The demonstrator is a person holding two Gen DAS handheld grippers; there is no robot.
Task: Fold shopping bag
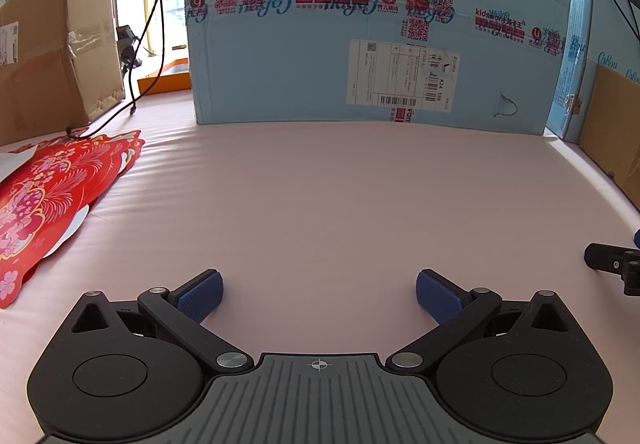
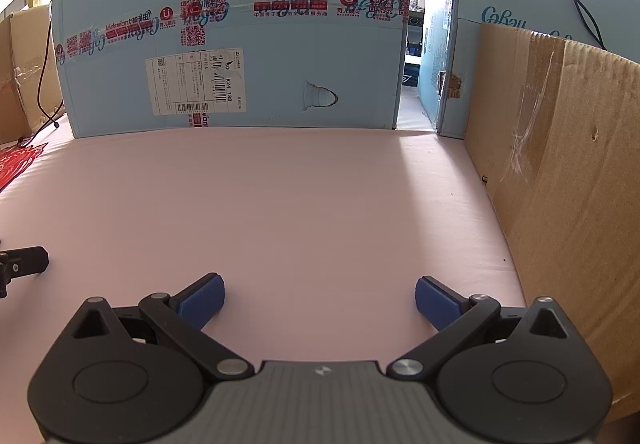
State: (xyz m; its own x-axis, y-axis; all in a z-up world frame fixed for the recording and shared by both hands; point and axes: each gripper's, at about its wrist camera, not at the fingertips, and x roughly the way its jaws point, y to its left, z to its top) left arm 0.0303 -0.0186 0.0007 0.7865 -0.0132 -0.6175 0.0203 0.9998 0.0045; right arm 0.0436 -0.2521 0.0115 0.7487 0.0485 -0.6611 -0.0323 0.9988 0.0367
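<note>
Left wrist view shows the left gripper spread wide and empty over the pink tabletop, with the red patterned shopping bag lying flat, well off to its left. Right gripper hangs equally released and empty, so folding looks not yet begun; next, both need to reach leftward for the bag's edges.

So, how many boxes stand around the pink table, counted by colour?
Light blue boxes: 2, the large taped one and a second to its right.
Brown cardboard boxes: 2, one on the left, one on the right.
Total: 4 boxes.
</note>
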